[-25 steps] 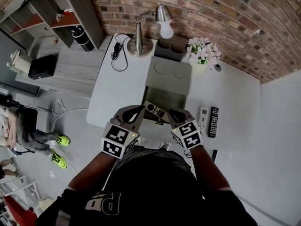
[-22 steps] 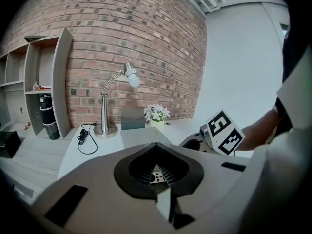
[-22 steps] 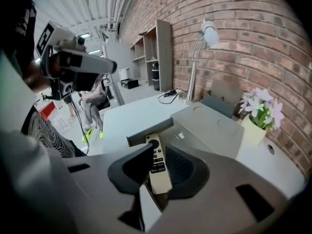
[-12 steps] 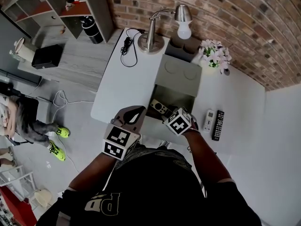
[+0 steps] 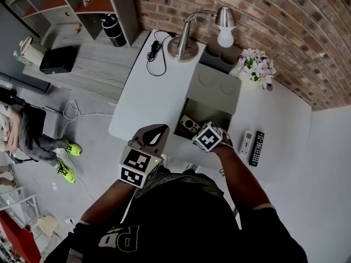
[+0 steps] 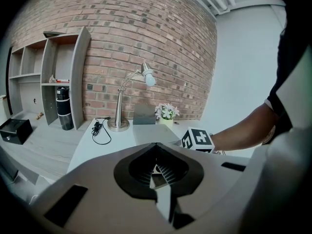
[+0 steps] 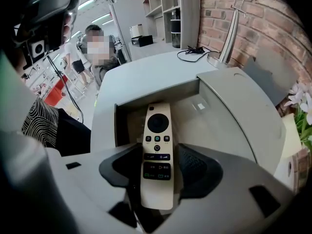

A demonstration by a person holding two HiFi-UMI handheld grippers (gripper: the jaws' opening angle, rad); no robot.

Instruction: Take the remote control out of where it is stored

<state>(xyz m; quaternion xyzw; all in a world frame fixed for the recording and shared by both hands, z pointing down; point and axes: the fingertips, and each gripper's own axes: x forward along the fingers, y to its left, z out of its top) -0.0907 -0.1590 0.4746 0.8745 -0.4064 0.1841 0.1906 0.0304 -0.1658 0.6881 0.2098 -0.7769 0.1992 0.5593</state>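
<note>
A cream remote control (image 7: 157, 155) lies in the open drawer (image 7: 146, 94) of the white desk (image 5: 148, 97). In the head view the remote control (image 5: 190, 126) shows at the drawer's (image 5: 211, 111) front left. My right gripper (image 7: 158, 172) points steeply down into the drawer. Its jaws have just been opening and now straddle the remote's lower half, with a gap on each side. In the head view my right gripper (image 5: 200, 131) sits over the drawer's front. My left gripper (image 5: 152, 136) hovers shut and empty by the desk's front edge, left of the drawer; the left gripper view shows its fingertips (image 6: 157, 172) meeting.
A white remote (image 5: 247, 142) and a black remote (image 5: 257, 148) lie on the desk right of the drawer. A lamp (image 5: 189, 34), a black cable (image 5: 156, 51) and a flower pot (image 5: 258, 70) stand at the back by the brick wall. A person (image 5: 22, 136) sits far left.
My right gripper has dropped and tipped downward into the drawer over the remote. The left gripper has drifted slightly along the desk's front edge.
</note>
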